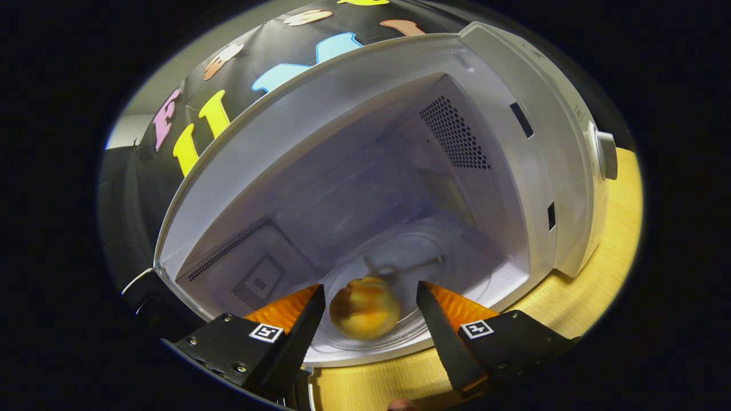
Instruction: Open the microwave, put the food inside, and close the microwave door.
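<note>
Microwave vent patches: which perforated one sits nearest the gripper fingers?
The low vent patch on the cavity wall beside the open gripper; the other patch sits high, far beyond the food.

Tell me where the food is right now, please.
In the gripper view, the food lies on the glass turntable inside the open microwave, between the spread fingers of the gripper, neither touching it.
</note>
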Action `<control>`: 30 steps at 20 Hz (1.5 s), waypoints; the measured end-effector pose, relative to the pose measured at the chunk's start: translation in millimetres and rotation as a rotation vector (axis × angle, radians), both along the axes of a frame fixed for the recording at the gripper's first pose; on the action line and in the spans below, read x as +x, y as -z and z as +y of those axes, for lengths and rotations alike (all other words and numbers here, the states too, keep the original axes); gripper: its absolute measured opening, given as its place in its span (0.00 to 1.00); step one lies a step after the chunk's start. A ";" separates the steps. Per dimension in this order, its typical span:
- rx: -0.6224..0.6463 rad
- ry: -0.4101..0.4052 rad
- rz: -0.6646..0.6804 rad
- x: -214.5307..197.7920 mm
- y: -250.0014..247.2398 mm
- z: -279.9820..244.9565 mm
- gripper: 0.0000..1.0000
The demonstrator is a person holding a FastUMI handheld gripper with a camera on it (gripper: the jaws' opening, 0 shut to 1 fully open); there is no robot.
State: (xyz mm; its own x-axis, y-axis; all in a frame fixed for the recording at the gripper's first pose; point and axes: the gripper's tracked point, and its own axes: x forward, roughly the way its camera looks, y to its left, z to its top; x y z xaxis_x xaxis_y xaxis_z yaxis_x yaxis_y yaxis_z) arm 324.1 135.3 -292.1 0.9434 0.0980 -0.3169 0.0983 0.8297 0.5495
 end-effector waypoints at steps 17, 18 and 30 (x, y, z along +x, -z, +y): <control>-0.131 -0.175 -0.207 -155.8 -145.1 10.8 0.97; -0.137 -0.179 -0.215 -166.1 -151.7 10.7 0.97; -0.202 -0.319 -0.302 -284.1 -199.8 42.5 0.97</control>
State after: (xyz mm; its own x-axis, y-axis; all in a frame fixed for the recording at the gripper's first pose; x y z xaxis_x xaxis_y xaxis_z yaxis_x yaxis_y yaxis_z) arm 40.0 177.8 -92.2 0.9289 0.3624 -0.0761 -0.3178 0.8856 0.3386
